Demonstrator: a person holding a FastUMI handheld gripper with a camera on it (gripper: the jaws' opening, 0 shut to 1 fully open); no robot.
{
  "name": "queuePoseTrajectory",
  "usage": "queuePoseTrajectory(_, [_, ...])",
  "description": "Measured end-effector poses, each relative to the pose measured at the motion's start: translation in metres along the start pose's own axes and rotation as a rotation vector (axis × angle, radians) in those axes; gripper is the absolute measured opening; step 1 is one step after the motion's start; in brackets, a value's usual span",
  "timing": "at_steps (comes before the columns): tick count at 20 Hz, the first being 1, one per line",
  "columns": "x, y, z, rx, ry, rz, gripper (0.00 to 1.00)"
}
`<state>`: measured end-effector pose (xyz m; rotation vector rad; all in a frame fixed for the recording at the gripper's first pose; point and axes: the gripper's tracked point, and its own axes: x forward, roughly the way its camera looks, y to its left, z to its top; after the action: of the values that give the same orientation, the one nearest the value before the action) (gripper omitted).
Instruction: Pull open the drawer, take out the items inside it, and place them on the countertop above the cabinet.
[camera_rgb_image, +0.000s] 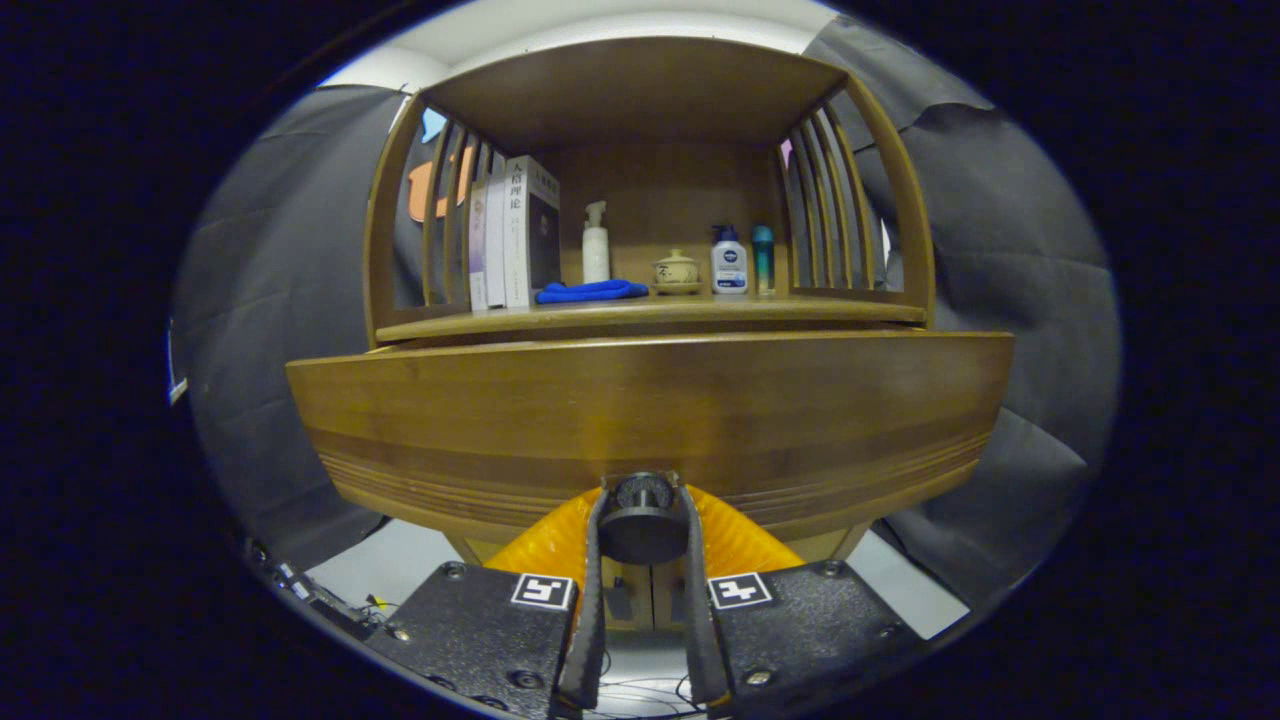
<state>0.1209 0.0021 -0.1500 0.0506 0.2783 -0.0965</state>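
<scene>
At bottom center, our gripper is clamped on the drawer knob, the drawer front stretching sideways just beyond.

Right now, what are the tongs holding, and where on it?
The drawer, by its round knob: both fingers press the knob's sides, tongs shut on it.

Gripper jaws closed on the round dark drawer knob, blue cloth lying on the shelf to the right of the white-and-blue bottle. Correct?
One error. In the gripper view the folded blue cloth lies left of the white-and-blue bottle, in front of the white pump bottle beside the upright books. The rest holds: the gripper has both jaws against the round dark drawer knob on the wooden drawer front.
</scene>
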Motion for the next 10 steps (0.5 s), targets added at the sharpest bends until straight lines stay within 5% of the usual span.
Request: queuePoseTrajectory(10, [-0.074, 0.004, -0.035, -0.022, 0.019, 0.056, 0.36])
